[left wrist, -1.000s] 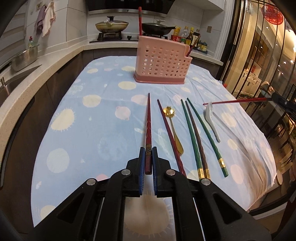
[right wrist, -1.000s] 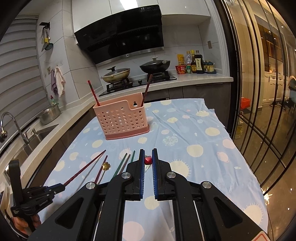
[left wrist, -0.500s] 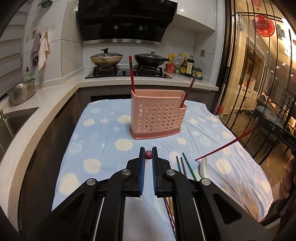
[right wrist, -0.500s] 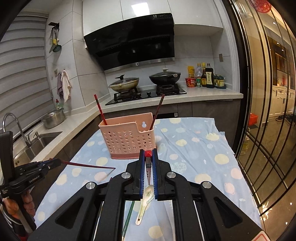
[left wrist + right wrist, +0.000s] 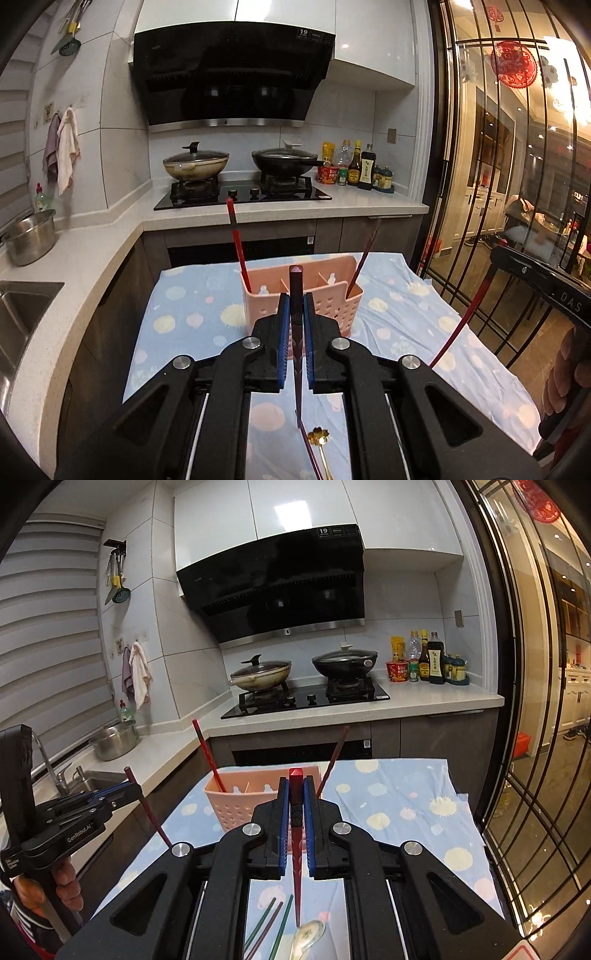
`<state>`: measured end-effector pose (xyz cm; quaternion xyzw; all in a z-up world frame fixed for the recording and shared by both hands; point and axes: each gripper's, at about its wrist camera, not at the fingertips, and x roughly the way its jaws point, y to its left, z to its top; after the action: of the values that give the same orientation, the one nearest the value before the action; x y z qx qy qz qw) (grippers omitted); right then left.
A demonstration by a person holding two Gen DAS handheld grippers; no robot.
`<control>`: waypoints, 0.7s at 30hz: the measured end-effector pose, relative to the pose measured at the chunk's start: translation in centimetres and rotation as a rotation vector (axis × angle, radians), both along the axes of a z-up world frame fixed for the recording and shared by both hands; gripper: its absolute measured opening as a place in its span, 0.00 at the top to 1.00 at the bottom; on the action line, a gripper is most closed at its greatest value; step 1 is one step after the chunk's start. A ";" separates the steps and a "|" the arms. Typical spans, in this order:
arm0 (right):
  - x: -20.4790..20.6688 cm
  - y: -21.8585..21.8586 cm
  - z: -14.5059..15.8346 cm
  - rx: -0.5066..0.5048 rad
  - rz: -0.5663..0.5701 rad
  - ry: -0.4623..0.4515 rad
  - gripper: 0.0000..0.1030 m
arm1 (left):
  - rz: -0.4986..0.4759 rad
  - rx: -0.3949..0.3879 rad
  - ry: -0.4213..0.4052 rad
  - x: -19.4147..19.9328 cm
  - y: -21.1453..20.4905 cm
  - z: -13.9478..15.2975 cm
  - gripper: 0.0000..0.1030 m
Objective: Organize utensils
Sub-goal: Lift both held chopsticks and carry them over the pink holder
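Left gripper (image 5: 295,325) pinches a dark red chopstick (image 5: 295,295) and right gripper (image 5: 295,808) pinches a bright red chopstick (image 5: 295,794), both held upright, tips down, presumably for dropping into the pink caddy (image 5: 314,295) at frame centre, where two chopsticks already stand.

Pink plastic basket (image 5: 303,302), matt; cloth cover (image 5: 192,317); steel pot (image 5: 29,240), shiny
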<state>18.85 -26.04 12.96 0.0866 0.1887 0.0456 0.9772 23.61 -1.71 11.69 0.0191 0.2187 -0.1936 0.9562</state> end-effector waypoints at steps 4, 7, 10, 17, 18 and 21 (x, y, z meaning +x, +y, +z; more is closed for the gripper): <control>2.2 -0.1 2.2 0.013 0.019 -0.031 0.93 | -0.007 0.003 -0.052 1.2 -1.0 2.4 0.93; 4.0 0.0 3.9 0.013 0.023 -0.057 0.93 | -0.006 0.001 -0.092 2.2 -1.7 4.4 0.93; 6.1 0.0 5.5 0.023 0.022 -0.080 0.93 | -0.006 -0.009 -0.121 3.5 -2.3 6.4 0.93; 11.4 0.2 8.6 0.047 0.020 -0.129 0.93 | -0.008 -0.036 -0.175 7.5 -4.1 10.5 0.93; 12.1 0.3 8.9 0.049 0.021 -0.135 0.93 | -0.007 -0.035 -0.182 8.0 -4.5 11.0 0.93; 14.0 0.8 9.1 0.053 0.020 -0.144 0.93 | -0.012 -0.037 -0.184 9.8 -5.3 11.4 0.93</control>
<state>32.84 -25.21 22.08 0.1070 0.1173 0.0663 0.9851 33.38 -6.97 23.14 0.0205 0.1264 -0.2006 0.9713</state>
